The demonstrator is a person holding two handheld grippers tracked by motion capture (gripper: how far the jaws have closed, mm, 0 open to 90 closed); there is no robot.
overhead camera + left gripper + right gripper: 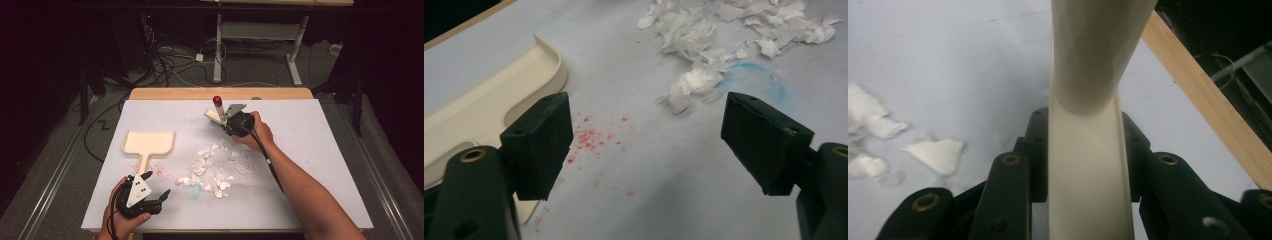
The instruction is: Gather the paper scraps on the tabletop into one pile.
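Presently: right claw (224, 118) clenched on cream brush handle (1088, 165) near bench (310, 150) far edge; left claw (152, 187) released near front-left corner, beside cream dustpan (149, 142); paper scraps (212, 170) mid-bench.

One dustpan (149, 142), one brush (216, 111), many paper scraps (212, 170)

1. The right gripper (1083, 165) has its two black jaws closed tight against a cream-coloured handle (1087, 180), one jaw on either side.
2. The handle runs straight up between them, flat and narrow low down, then rounder and wider near the top edge.
3. Under it lies the pale bench (973, 60), with a wooden edge (1198, 95) crossing at the right.
4. Torn white paper scraps (933, 152) lie on the bench to the left, apart from the handle.
5. Beyond the wooden edge it is dark; cables (1243, 60) show there.
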